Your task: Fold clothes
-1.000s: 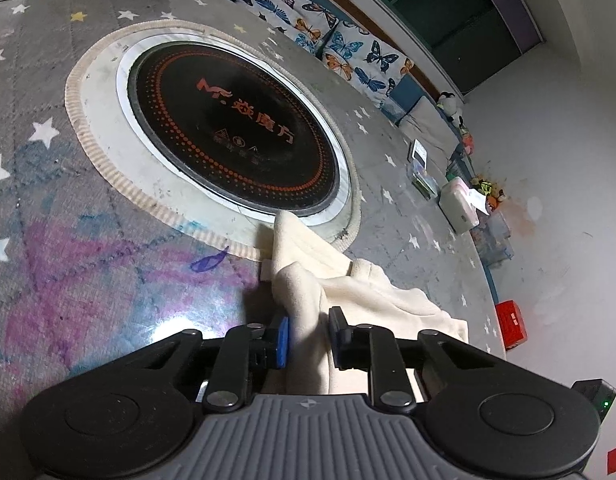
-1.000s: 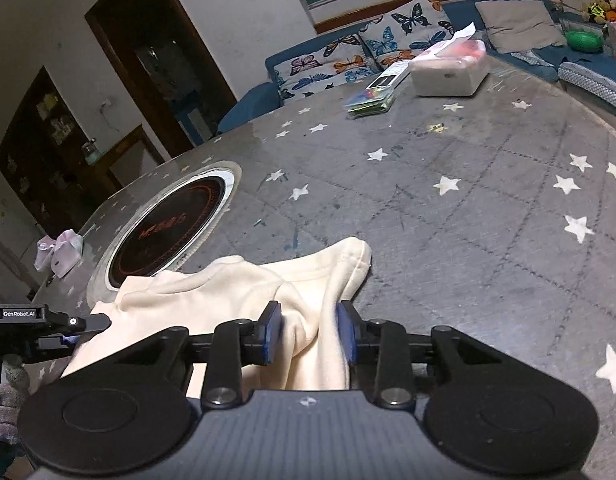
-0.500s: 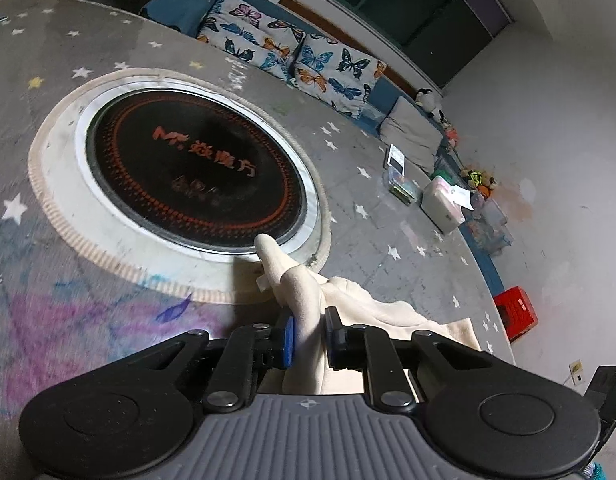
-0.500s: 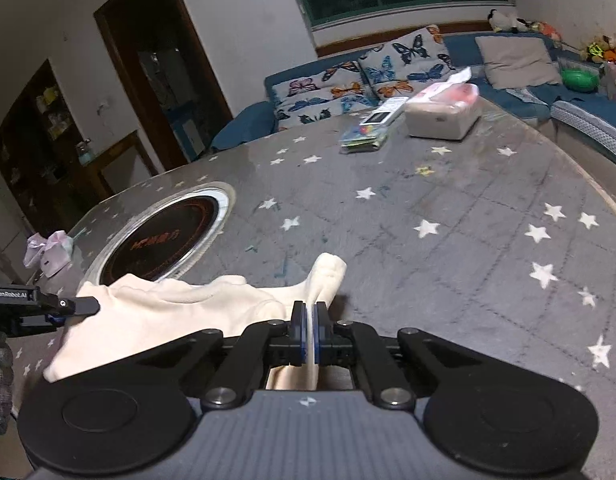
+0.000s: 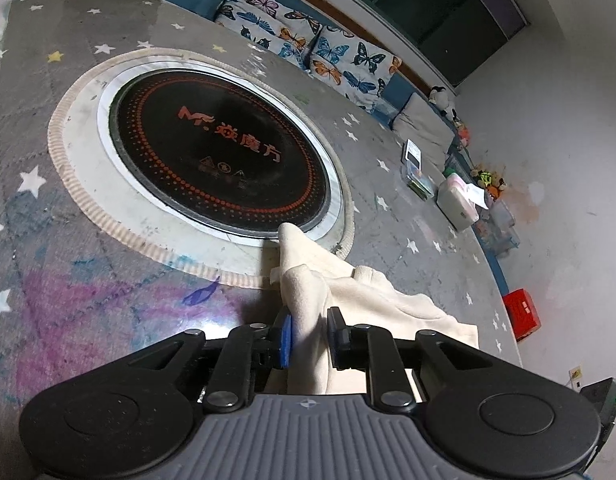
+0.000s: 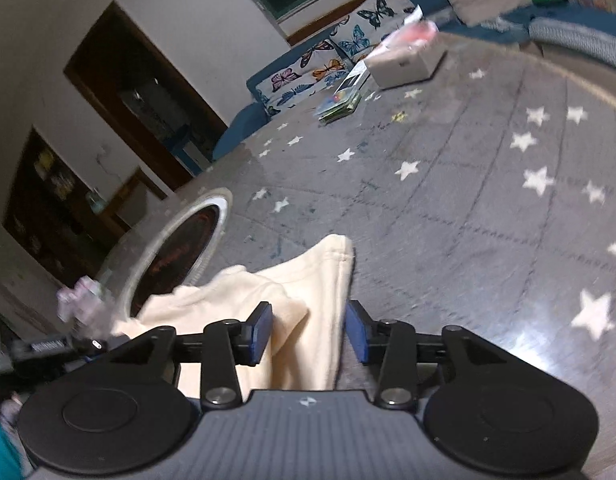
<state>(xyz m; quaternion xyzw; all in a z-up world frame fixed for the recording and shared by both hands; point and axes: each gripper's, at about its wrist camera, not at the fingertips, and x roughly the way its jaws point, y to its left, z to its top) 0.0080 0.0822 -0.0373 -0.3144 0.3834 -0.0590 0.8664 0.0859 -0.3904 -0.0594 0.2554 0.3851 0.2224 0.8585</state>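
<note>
The left gripper has a bunched fold of the cream garment between its jaws, which are opening; the left blue pad touches the cloth, the right one stands just off it. The right gripper is opening too, its pads well apart around loose cloth without pressing it. The garment lies crumpled on the grey star-patterned table, its far tip touching the round black cooktop; a white box sits far off.
</note>
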